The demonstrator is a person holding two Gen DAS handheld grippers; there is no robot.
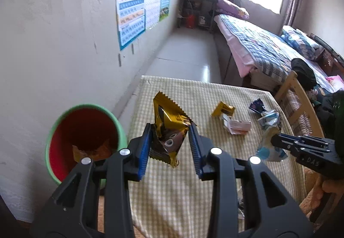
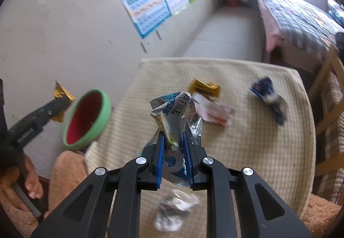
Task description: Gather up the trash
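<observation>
The left gripper (image 1: 171, 143) has its jaws pinching a gold and brown snack wrapper (image 1: 168, 128), which stands upright between the blue pads, lifted clear of the bench (image 1: 182, 190) near its left edge. The right gripper (image 2: 173, 158) has its jaws pressed on a crumpled blue and white wrapper (image 2: 172, 113), also held off the cloth, over the near middle of the bench.

Just past the bench's left edge stands a green bin (image 1: 51, 137) with a red inside; only the left wrist view looks down into it and shows an orange wrapper (image 1: 92, 152) lying at the bottom. From the right wrist view the bin (image 2: 103, 113) is seen at a slant, with the left gripper and its gold wrapper beside it, close to the wall.

On the checked cloth toward the far right corner lie a small gold packet (image 1: 223, 109), a pink and white wrapper (image 1: 237, 127) just beside it, and a dark blue wrapper (image 1: 257, 105) nearer the right edge. Only the right wrist view shows a clear crumpled wrapper (image 2: 174, 210) at the near edge, blurred, below the jaws.

The right gripper reaches in level from the right side in the left wrist view. The left hand (image 2: 30, 177) grips its handle low at the left.
</observation>
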